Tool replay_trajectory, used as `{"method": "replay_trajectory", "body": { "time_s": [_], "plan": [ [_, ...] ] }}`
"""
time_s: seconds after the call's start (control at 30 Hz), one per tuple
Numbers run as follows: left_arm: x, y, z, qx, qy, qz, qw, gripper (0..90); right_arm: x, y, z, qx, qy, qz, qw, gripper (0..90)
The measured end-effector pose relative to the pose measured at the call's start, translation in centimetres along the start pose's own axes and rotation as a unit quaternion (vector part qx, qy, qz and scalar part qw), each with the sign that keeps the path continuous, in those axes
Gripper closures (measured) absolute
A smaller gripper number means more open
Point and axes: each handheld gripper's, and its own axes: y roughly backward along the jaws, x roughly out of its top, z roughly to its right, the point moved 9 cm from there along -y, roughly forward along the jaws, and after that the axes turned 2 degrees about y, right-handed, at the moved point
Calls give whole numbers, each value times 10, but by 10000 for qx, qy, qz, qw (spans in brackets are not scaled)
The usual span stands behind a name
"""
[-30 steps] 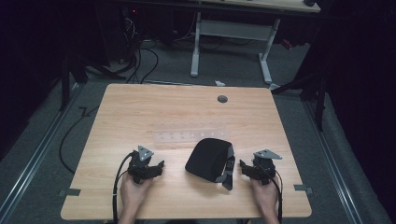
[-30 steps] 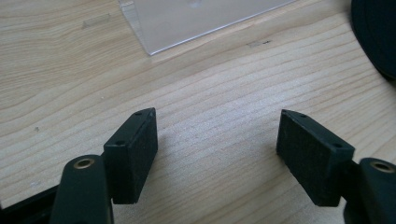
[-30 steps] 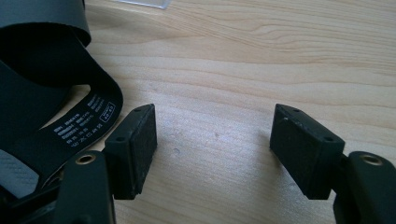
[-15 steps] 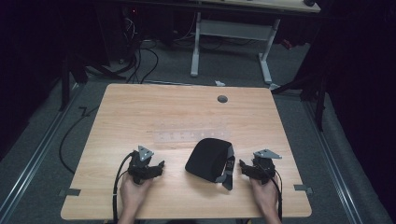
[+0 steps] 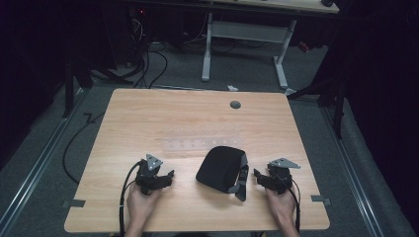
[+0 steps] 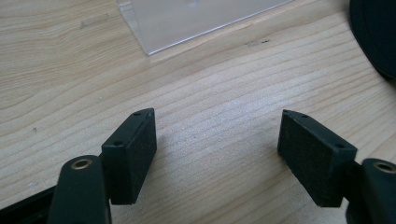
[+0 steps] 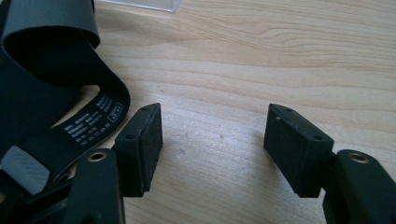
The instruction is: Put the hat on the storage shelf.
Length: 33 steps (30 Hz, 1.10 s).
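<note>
- High view shows a black padded item with a strap (image 5: 221,169) lying on the near half of the wooden table (image 5: 148,118), between the two grippers and nearer the right one; its strap end (image 5: 242,183) trails off its right side toward the near edge
- Right gripper view shows the same strap (image 7: 51,88) curling in a loop at the left of the frame; a band with small white printing lies flat on the wood, just beside the outer face of one jaw; whether they touch cannot be told
- Right gripper (image 5: 258,176) sits just right of the strap end, held low over the table by the person's right hand (image 5: 279,203); its jaws stand wide apart with only bare wood between them
- Left gripper (image 5: 169,177) rests to the left of the black item, a little apart from it, held by the left hand (image 5: 141,203); its jaws are likewise spread, nothing between the pads (image 6: 130,154)
- A clear plastic sheet (image 5: 200,143) lies flat just beyond the black item, toward the table's middle; its corner shows in the left gripper view (image 6: 196,18)
- A round grey grommet (image 5: 235,104) sits near the far edge; a cable (image 5: 123,197) trails from the left gripper over the near edge
</note>
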Motion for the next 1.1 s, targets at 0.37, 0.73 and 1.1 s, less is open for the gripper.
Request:
{"method": "replay_trajectory", "body": {
  "time_s": [0.37,0.73,1.1],
  "plan": [
    [0,0,0,-7,-8,-9,10000,285,3,7,-6,178,-51,176,9997,394],
    [0,0,0,-5,-9,-9,10000,284,6,20,-12,656,-332,465,9962,353],
    [0,0,0,-4,-7,-8,10000,284,28,36,-23,1015,-299,830,9909,306]
  ]
}}
